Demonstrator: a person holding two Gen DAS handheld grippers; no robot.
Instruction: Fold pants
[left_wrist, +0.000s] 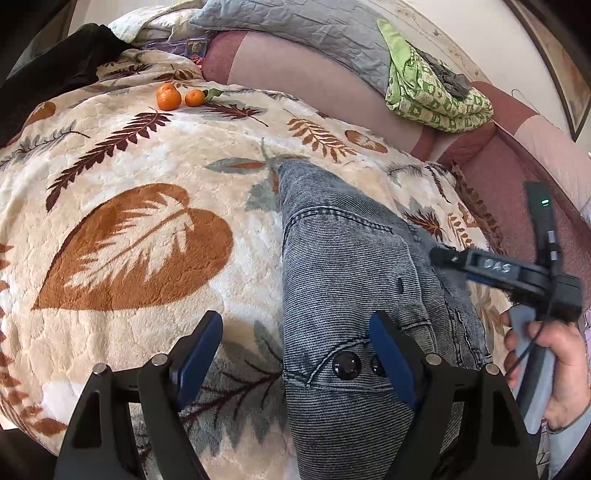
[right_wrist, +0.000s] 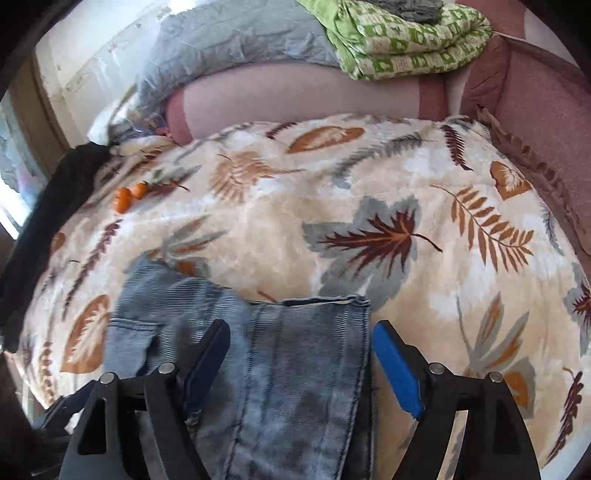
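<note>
Grey-blue washed jeans (left_wrist: 351, 258) lie lengthwise on a leaf-patterned blanket (left_wrist: 129, 240). Their waistband with two dark buttons (left_wrist: 347, 363) is nearest the left wrist camera. My left gripper (left_wrist: 295, 332) is open just above that waistband, its right finger over the denim and its left finger over the blanket. In the right wrist view a leg end with its hem (right_wrist: 325, 301) lies flat on the jeans (right_wrist: 295, 387), beside a pocket part (right_wrist: 129, 332). My right gripper (right_wrist: 303, 332) is open above this leg, nothing pinched. A hand (left_wrist: 554, 369) holds the right gripper (left_wrist: 443, 258) at the jeans' right edge.
Two mandarins (left_wrist: 170, 96) lie on the blanket at the far left. A folded green patterned cloth (left_wrist: 436, 96) and a grey quilt (left_wrist: 295, 29) rest on the pink sofa back (left_wrist: 314, 85). A black garment (left_wrist: 66, 62) lies at the far left edge.
</note>
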